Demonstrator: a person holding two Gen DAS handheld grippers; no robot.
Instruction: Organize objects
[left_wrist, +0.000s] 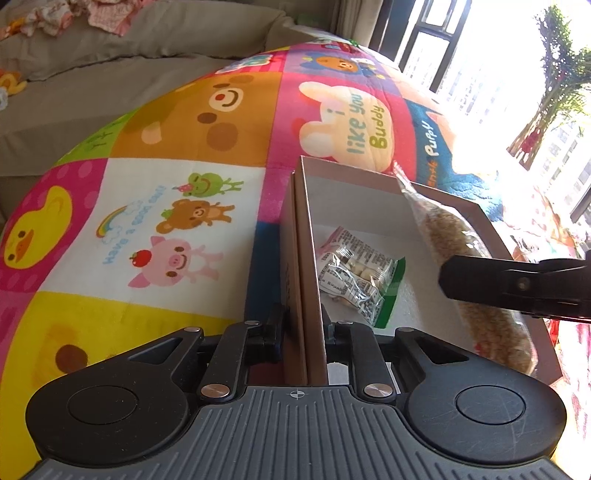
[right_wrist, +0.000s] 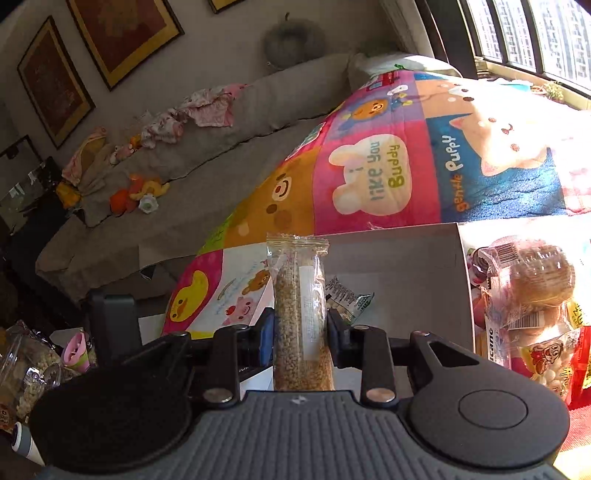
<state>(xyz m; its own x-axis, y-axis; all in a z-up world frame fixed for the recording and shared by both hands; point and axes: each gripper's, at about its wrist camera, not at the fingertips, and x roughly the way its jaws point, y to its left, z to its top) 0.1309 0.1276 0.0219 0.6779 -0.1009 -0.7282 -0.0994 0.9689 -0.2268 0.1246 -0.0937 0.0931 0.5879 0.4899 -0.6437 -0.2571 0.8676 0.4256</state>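
Observation:
A shallow brown cardboard box (left_wrist: 369, 177) with a white floor lies on the colourful cartoon blanket (left_wrist: 166, 184). My left gripper (left_wrist: 301, 328) is shut on the box's near left wall. A small clear snack packet with a green edge (left_wrist: 354, 277) lies inside the box. My right gripper (right_wrist: 300, 332) is shut on a long clear bag of puffed grain (right_wrist: 299, 314) and holds it over the box (right_wrist: 399, 258). In the left wrist view the grain bag (left_wrist: 458, 240) slants over the box's right side with a right finger (left_wrist: 491, 286) across it. The snack packet (right_wrist: 347, 295) shows behind the bag.
Several wrapped snack packs (right_wrist: 524, 302) lie right of the box in sunlight. A grey sofa (right_wrist: 184, 155) with toys and clothes stands beyond the blanket. Jars and a pink cup (right_wrist: 75, 350) sit at the left. Windows (right_wrist: 524, 33) are at the far right.

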